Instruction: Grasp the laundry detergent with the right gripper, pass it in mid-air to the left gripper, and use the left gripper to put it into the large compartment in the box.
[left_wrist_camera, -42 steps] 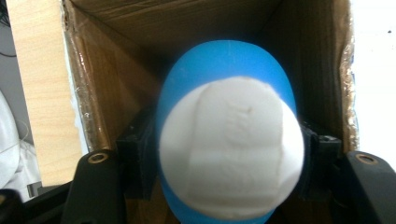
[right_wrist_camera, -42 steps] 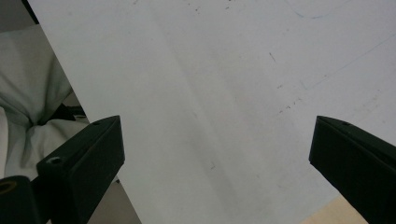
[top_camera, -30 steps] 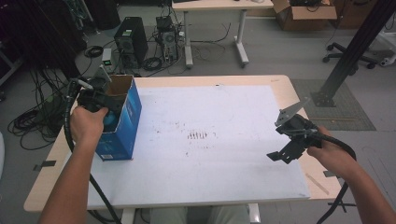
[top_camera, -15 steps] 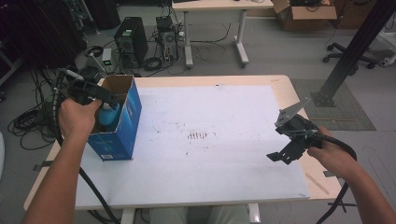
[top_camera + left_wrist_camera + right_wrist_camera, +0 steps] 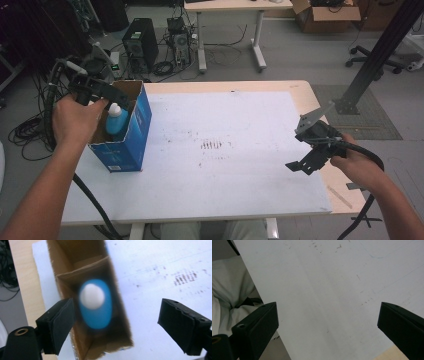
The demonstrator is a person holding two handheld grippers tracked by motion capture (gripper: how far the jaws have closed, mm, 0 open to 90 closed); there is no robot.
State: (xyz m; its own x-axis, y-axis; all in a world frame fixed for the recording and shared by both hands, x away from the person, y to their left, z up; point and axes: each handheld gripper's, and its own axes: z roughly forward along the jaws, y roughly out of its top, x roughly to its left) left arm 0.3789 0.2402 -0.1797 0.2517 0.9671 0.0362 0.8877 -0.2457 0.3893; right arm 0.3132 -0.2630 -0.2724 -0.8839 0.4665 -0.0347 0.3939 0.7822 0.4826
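My left gripper (image 5: 107, 90) hangs above the open top of the blue cardboard box (image 5: 134, 135), which stands at the left edge of the white table sheet (image 5: 240, 170). Its jaws have just been opening and now stand wide and released — nothing is pressed between them. Looking down along them in the left gripper view, I see the blue bottle (image 5: 96, 305) with its white cap (image 5: 91, 296) standing upright inside the box (image 5: 120, 322), in the compartment nearer me, with a cardboard divider just beyond it. The bottle sits below and between my jaws, clear of both pads. In the high view the bottle (image 5: 116, 120) shows its cap and shoulder just under the box rim. My right gripper (image 5: 307, 162) is well apart from all this, held over the right side of the sheet near the table's edge — its jaws spread wide over bare white surface (image 5: 324, 290), gripping nothing.
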